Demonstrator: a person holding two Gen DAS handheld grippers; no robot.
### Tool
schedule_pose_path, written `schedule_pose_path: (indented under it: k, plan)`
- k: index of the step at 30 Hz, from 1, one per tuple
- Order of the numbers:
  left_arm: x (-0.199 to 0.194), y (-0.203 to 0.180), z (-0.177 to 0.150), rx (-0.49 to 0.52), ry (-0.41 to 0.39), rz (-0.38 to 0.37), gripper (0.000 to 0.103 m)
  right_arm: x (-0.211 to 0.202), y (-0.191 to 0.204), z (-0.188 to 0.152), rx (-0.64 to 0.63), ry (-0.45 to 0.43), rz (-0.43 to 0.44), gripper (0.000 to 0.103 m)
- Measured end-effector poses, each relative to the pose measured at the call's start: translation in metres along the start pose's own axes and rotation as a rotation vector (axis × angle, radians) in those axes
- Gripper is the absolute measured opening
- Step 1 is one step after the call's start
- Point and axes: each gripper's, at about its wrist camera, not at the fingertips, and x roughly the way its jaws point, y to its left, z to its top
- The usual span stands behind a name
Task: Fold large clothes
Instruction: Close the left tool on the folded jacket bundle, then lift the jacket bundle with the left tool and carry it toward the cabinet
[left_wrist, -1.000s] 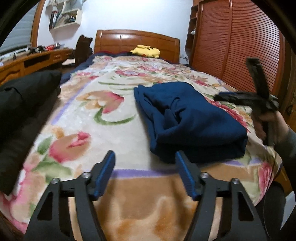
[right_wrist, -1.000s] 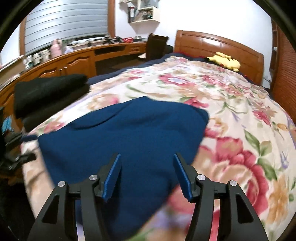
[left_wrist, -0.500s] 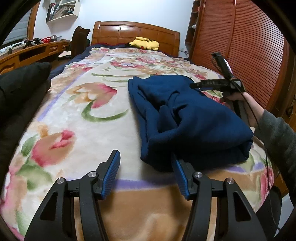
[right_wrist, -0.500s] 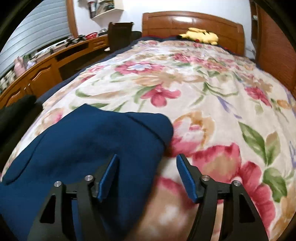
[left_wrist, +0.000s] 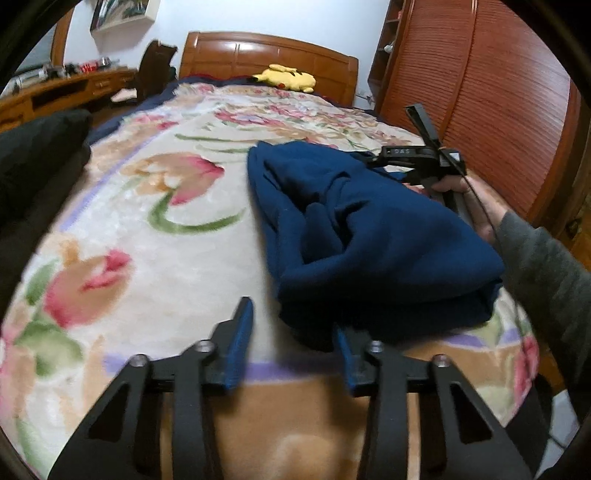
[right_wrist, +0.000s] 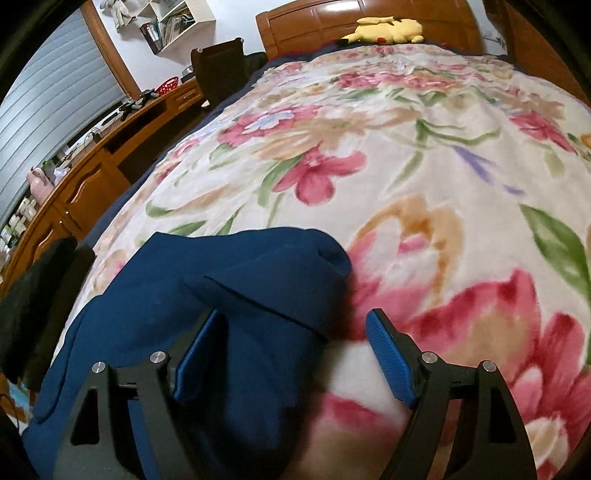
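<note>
Right gripper (right_wrist: 291, 354) rolled, jaws spread | left gripper (left_wrist: 291, 332) jaws closing, unclamped | one blue garment (left_wrist: 369, 229)

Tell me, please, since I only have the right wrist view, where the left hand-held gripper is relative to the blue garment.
Observer: The left hand-held gripper sits at the near corner of the blue garment, close to the brown border of the floral blanket.
Operator: Has it taken hold of the fabric?
Observer: Not visibly. Its jaws have just been closing. The garment's corner covers one fingertip, but the gap between the fingers shows mostly blanket.
Operator: Is the top of the garment lying flat?
Observer: No, loose folds bunch up along its middle.
</note>
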Motion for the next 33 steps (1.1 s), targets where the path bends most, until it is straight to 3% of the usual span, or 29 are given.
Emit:
schedule_pose_path:
  k: [4,7,8,15,21,26,33]
  plan:
    - [-0.001,-0.001,0.001,-0.019,0.004,-0.045,0.020,-0.002,0.005,-0.001,-0.037,-0.024,0.018,0.044]
    - [-0.004,-0.009,0.000,0.009,-0.010,-0.028,0.014,-0.012,0.013,-0.004,-0.071,-0.061,-0.001,0.023]
    - [-0.006,-0.012,-0.001,0.025,-0.017,-0.019,0.012,-0.016,0.017,-0.005,-0.086,-0.074,-0.021,0.021]
    - [-0.026,-0.020,0.001,0.070,-0.090,-0.006,0.009,-0.050,0.035,-0.008,-0.155,-0.136,-0.065,0.016]
    - [-0.050,-0.019,0.011,0.078,-0.170,0.028,0.007,-0.084,0.080,-0.008,-0.267,-0.181,-0.138,0.015]
    - [-0.080,0.005,0.031,0.052,-0.242,0.059,0.007,-0.110,0.124,-0.006,-0.346,-0.222,-0.180,0.015]
    - [-0.145,0.061,0.071,0.096,-0.316,0.185,0.007,-0.121,0.201,0.006,-0.459,-0.269,-0.181,0.014]
